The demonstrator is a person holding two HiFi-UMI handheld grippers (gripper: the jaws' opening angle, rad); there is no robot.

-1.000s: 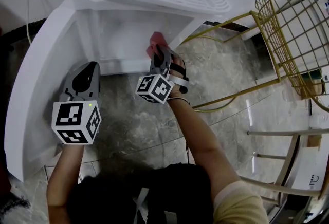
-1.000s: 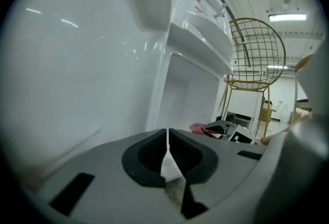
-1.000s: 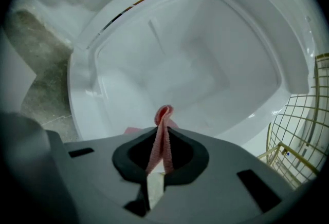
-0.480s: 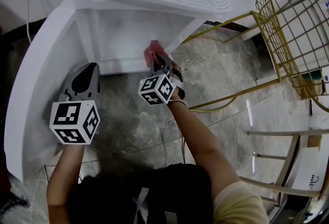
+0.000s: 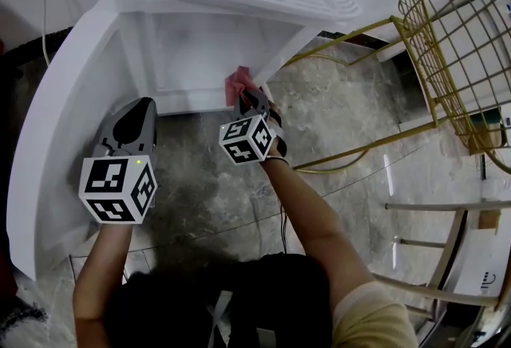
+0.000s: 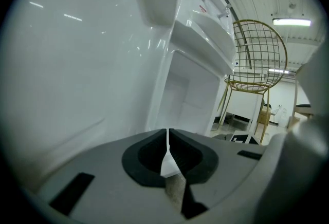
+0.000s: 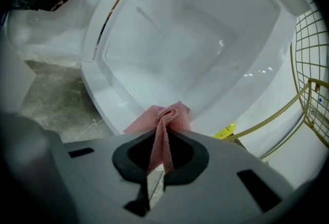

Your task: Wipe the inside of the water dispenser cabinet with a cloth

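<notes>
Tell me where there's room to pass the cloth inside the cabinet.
The cabinet floor and back wall are bare. It is tight only at the front lip by the right wall, where the right hand-held gripper holds the cloth.

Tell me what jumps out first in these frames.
The pink cloth stands out most, pinched in the right gripper at the front lip of the open white cabinet. The left gripper is shut on nothing beside the swung-open door. A gold wire chair stands off to the right.
</notes>
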